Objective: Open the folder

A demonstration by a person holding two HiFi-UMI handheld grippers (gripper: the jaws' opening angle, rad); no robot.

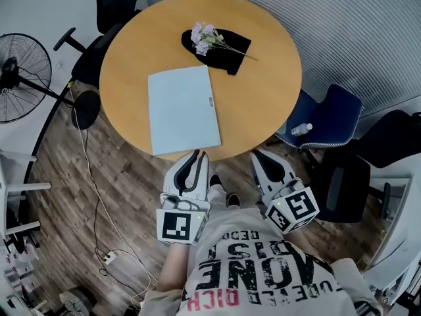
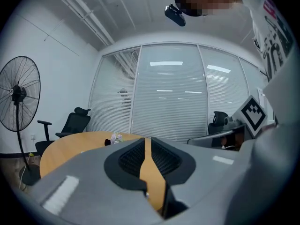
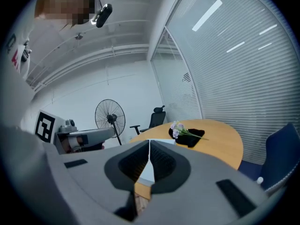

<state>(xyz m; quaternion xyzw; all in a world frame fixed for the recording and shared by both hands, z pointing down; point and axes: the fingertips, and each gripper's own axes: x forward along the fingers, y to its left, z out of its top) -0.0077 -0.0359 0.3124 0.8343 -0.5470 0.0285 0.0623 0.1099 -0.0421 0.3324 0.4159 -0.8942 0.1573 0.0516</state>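
A closed light-blue folder [image 1: 183, 109] lies flat on the round wooden table [image 1: 263, 91], towards its near side. My left gripper [image 1: 196, 155] hovers just off the table's near edge, pointing at the folder's near end. Its jaws are drawn together to a thin slit with nothing in them [image 2: 147, 139]. My right gripper [image 1: 258, 155] is beside it to the right, also at the table edge, shut and empty [image 3: 149, 142]. In the right gripper view the folder [image 3: 164, 141] shows just past the fingertips.
A black cloth [image 1: 227, 45] with a sprig of pale flowers [image 1: 205, 37] lies at the table's far side. A standing fan [image 1: 20, 78] and a black office chair [image 1: 115, 2] are at the left. A blue chair [image 1: 335, 117] with a bottle [image 1: 301, 129] stands at the right. Cables and a power strip [image 1: 108, 257] lie on the floor.
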